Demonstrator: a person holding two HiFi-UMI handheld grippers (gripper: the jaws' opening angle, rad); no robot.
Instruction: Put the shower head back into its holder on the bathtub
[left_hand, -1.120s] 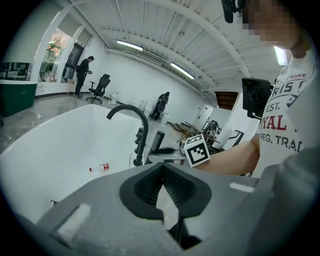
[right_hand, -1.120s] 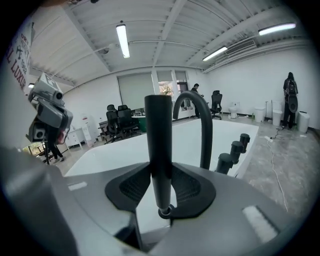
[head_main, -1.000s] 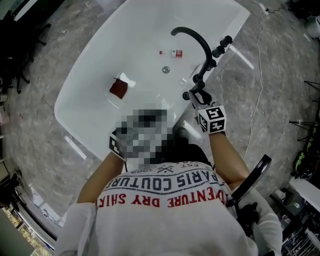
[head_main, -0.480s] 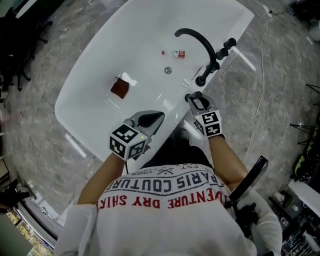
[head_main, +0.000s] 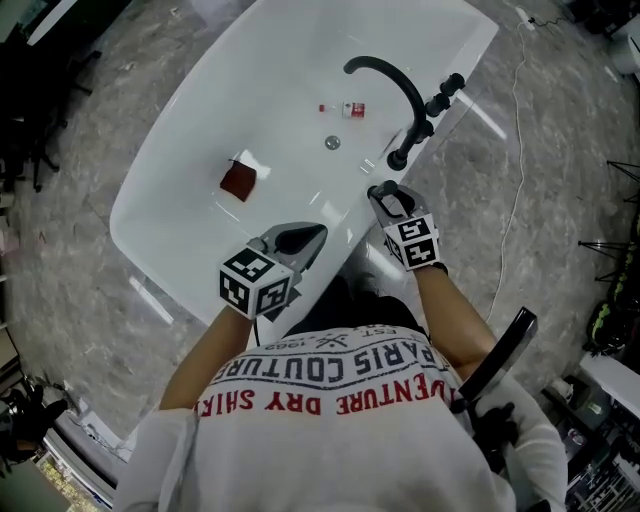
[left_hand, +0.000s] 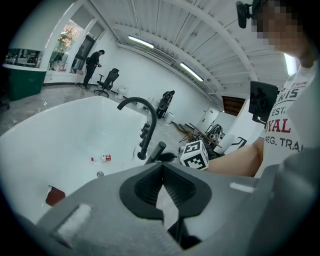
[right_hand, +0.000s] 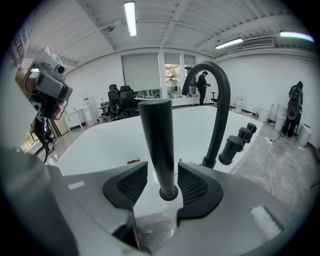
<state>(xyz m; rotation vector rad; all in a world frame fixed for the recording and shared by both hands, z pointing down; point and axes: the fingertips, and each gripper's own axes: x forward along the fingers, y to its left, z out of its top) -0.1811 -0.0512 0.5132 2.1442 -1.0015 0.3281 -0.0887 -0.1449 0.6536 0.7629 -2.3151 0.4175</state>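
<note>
Shower head (right_hand: 156, 140): a black, smooth, round stick. It stood upright in its holder (right_hand: 168, 193) on the bathtub (head_main: 150, 190) rim, on your right side of the tub.
Holder: a small black ring collar round the foot of the stick, set into the white rim.
Right gripper (right_hand: 162, 169): your jaws had just been opening and stood wide. The shower head was between them, with a thin gap at each ribbed pad, so nothing was gripped.
Left gripper (left_hand: 162, 172): your jaws were pressed together on nothing. You held it over the tub's near end, well apart from the shower head.
Edges: the holder sat on a narrow strip of rim. The outer edge dropped to the floor (head_main: 560, 230) on one side and the basin wall fell away on the other.
Faucet (right_hand: 220, 95): a black arched pipe, its foot just beyond the holder on the same rim.
Knobs (right_hand: 240, 140): black stubby cylinders in a row, farther along the rim.
Open room: the wide basin lay open on the inner side of the rim.
Bathtub: white, glossy, with rounded corners.
In the basin: a metal drain (head_main: 332, 143), a small bottle (head_main: 345, 109) lying flat, and a dark red square piece (head_main: 238, 180), all well apart from the holder.
Floor: grey and marbled, with a thin white cable (head_main: 515, 170) trailing beside the tub.
</note>
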